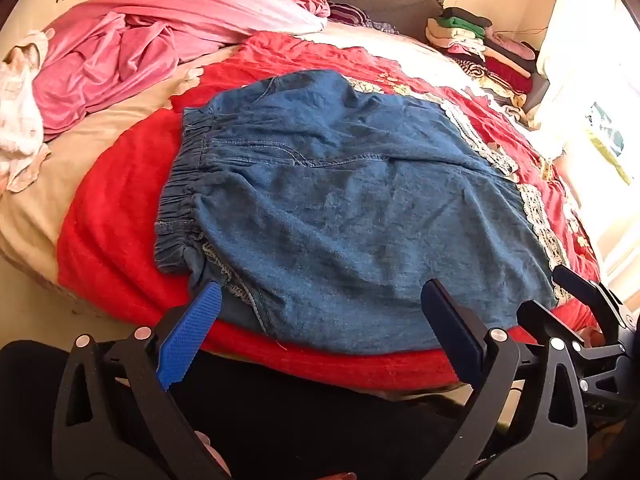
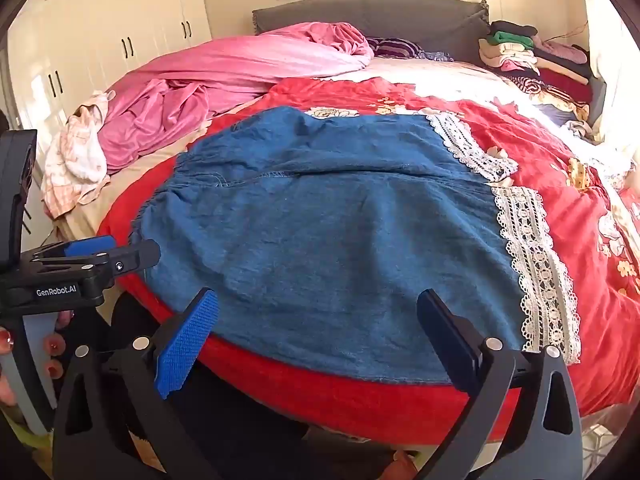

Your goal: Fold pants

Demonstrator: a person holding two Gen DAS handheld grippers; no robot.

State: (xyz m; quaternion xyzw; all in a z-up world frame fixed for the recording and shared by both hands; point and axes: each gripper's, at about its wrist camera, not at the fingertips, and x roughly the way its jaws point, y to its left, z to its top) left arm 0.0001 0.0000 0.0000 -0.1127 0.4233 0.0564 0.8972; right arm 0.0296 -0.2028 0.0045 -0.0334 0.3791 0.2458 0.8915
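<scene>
While both claws hang over the near edge of the bed, one pair of blue denim pants with an elastic waistband (image 1: 340, 216) lies spread flat on a red plush blanket (image 1: 108, 240), waistband toward the left and leg ends toward the right. Two strips of white lace trim (image 2: 536, 264) finish the leg ends, one nearer and one farther back. A line of stitching runs across the middle of the denim.

The left gripper (image 1: 320, 316) has its two fingers spread wide, nothing between them; the tips sit just over the near hem of the pants, and whether they touch the cloth cannot be told. The right gripper (image 2: 318, 320) is likewise spread wide and empty, its two tips over the near edge of the denim. In each view one finger shows a blue ribbed pad (image 2: 186, 344); the other pad faces away and looks dark.

Behind the pants lie one crumpled pink sheet (image 2: 224, 80), one pale checked cloth (image 2: 76, 160) at the left edge, and one stack of folded clothes (image 2: 532, 60) by the grey headboard (image 2: 372, 16); the pieces in the stack are too many and too small to count. A hand with red-painted nails (image 2: 52, 352) is cut off at the left edge of the right wrist view.
</scene>
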